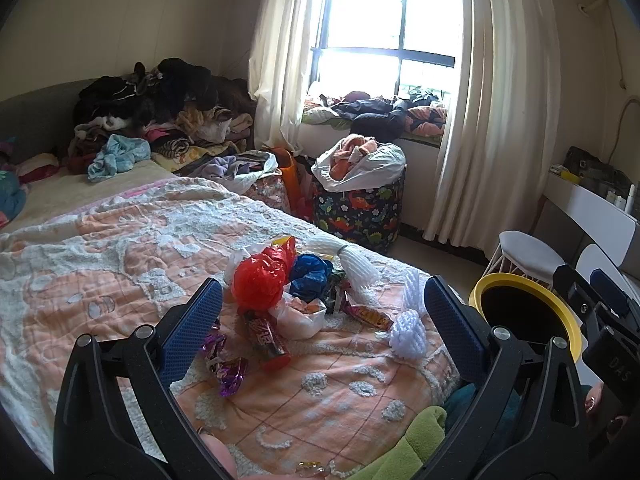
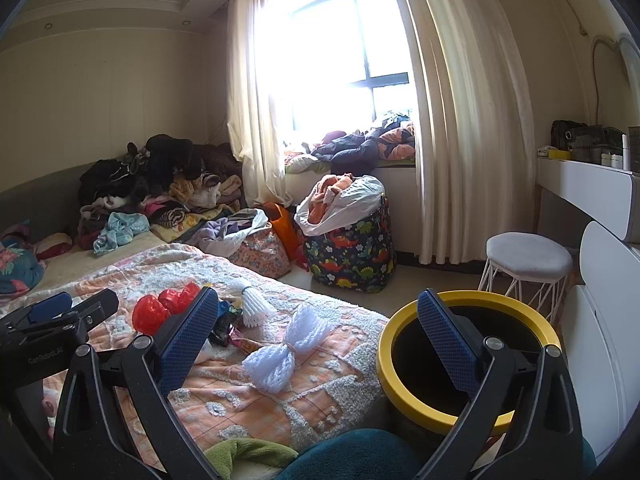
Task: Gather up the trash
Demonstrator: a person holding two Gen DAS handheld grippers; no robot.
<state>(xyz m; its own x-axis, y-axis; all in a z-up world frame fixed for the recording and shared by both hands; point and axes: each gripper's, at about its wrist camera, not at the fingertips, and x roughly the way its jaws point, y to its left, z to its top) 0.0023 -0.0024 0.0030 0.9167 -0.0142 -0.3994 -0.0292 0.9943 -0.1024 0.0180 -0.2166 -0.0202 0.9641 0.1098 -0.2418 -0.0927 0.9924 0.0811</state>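
Crinkled plastic and foil make up the trash — a red plastic bag (image 1: 262,282), a blue plastic bag (image 1: 310,276), a dark red snack tube wrapper (image 1: 267,338), purple foil wrappers (image 1: 226,364) and white foam fruit netting (image 2: 286,344) lie heaped together on the peach-and-white quilted bedspread (image 1: 100,264), near its foot corner. Just off that corner stands a round bin with a yellow rim (image 2: 404,396), dark and seemingly empty inside.

Both tools hover over the bed with nothing between their pads: the left claw (image 1: 322,328) gapes wide around the view of the pile, the right claw (image 2: 316,340) equally wide, framing the netting and the bin.

Judging by the untouched heap, collecting has barely started; this looks like the approach to a first pick. The next move calls for lowering one claw onto a single light piece — the netting or the red bag — and pinching gently, since such scraps slip and drag neighbours along.
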